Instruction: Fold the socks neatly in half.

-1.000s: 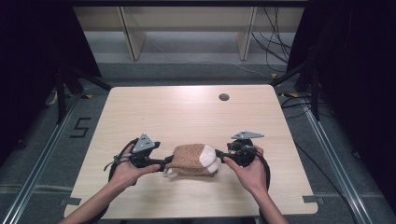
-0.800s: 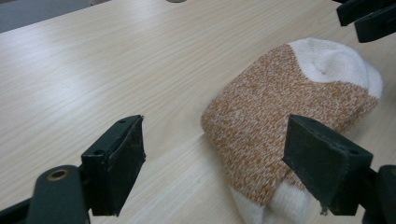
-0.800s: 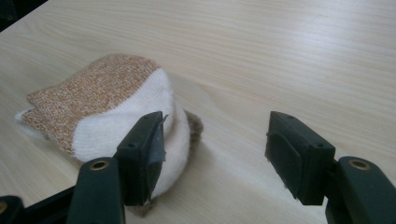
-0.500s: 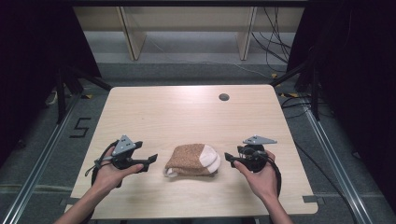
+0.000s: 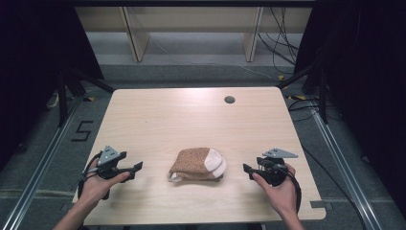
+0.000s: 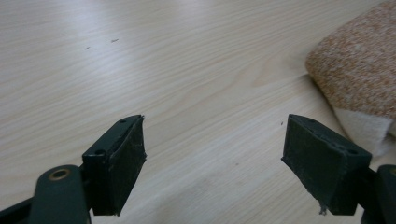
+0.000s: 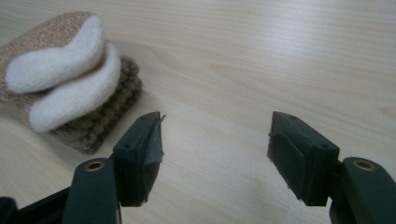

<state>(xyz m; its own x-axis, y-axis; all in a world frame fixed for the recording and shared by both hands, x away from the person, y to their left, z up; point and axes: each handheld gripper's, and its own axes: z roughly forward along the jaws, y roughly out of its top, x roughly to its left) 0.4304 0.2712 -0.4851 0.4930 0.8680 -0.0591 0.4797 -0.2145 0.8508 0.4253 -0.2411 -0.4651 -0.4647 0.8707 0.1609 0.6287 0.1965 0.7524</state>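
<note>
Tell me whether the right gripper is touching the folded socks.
Apart. In the high view, bare table shows between the right gripper and the folded socks; the right gripper view shows its open fingers short of them.

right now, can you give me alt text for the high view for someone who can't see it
A folded pair of brown socks with white toes lies near the front of a light wooden table. Two hands each hold an open gripper beside it, apart from it: the left gripper and the right gripper.

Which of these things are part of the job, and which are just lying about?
In the job:
folded brown-and-white socks
left claw, open
right claw, open

Just there:
table
hole in the tabletop
cables on the floor
</note>
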